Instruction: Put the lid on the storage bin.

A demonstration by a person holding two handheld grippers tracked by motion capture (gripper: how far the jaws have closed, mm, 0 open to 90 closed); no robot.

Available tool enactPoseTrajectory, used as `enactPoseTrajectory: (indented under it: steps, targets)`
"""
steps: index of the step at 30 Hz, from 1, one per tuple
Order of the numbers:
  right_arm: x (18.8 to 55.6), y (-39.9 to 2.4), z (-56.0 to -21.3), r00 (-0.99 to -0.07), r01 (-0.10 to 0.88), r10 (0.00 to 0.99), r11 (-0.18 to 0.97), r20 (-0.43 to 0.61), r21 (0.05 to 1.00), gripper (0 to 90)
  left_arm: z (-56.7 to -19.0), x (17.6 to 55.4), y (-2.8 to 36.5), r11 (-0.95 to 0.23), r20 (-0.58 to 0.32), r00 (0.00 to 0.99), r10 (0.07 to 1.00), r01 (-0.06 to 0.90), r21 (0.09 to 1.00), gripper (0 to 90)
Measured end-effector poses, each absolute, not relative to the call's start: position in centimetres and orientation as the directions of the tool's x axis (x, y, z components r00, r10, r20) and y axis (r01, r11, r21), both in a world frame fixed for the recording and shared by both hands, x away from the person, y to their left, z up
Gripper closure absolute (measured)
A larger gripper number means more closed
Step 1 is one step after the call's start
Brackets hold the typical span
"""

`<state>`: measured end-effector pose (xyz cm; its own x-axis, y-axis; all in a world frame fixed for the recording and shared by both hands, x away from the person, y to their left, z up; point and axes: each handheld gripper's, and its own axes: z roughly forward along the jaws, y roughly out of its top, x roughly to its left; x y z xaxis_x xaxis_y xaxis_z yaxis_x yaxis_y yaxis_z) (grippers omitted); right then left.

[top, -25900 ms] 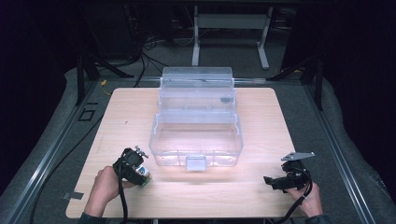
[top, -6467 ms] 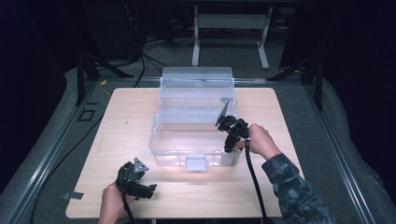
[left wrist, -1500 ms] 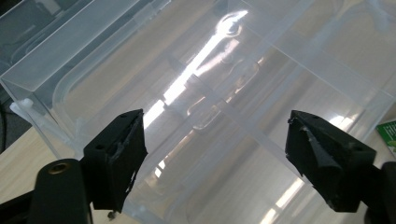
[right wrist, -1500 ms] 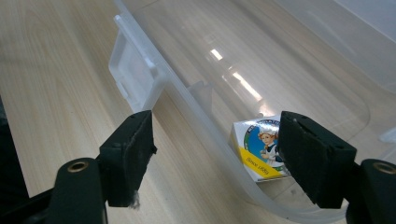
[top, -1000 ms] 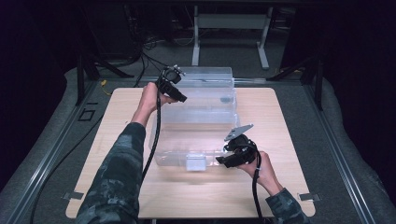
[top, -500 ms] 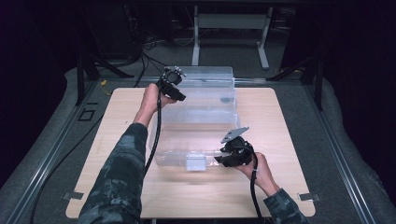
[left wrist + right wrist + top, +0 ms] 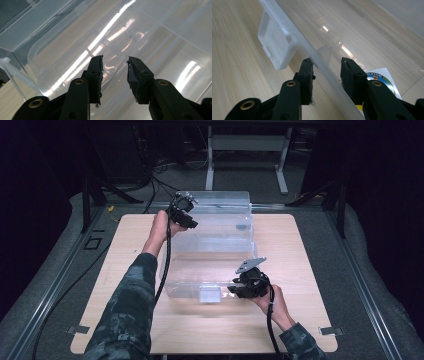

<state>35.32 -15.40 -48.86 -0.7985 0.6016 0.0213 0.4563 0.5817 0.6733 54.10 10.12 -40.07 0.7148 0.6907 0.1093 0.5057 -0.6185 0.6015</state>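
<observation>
A clear plastic storage box stands on the wooden table, and its lid lies tipped toward the near side with a latch on its front edge. My left gripper is at the box's far left corner. In the left gripper view it is open, with a thin plastic edge running between the jaws. My right gripper is at the lid's near edge, right of the latch. It is open and straddles the lid rim.
The wooden table has bare surface to the left, right and front of the box. A round coloured sticker shows through the plastic by the right jaw. Dark padded floor, rails and cables surround the table.
My right gripper has slid a little left and closer onto the lid's near edge. The left gripper has stayed at the box's far left corner.
</observation>
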Motion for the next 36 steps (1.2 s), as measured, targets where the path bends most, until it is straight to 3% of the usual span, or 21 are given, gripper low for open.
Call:
enactPoseTrajectory:
  steps: [36]
  targets:
    - [34.8,-14.1,-49.4,-0.784,0.417,0.619,0.581,-0.048,0.699,57.9,-38.6,54.0,9.9,-0.668,0.071,0.768,0.636,0.502,0.549,72.9]
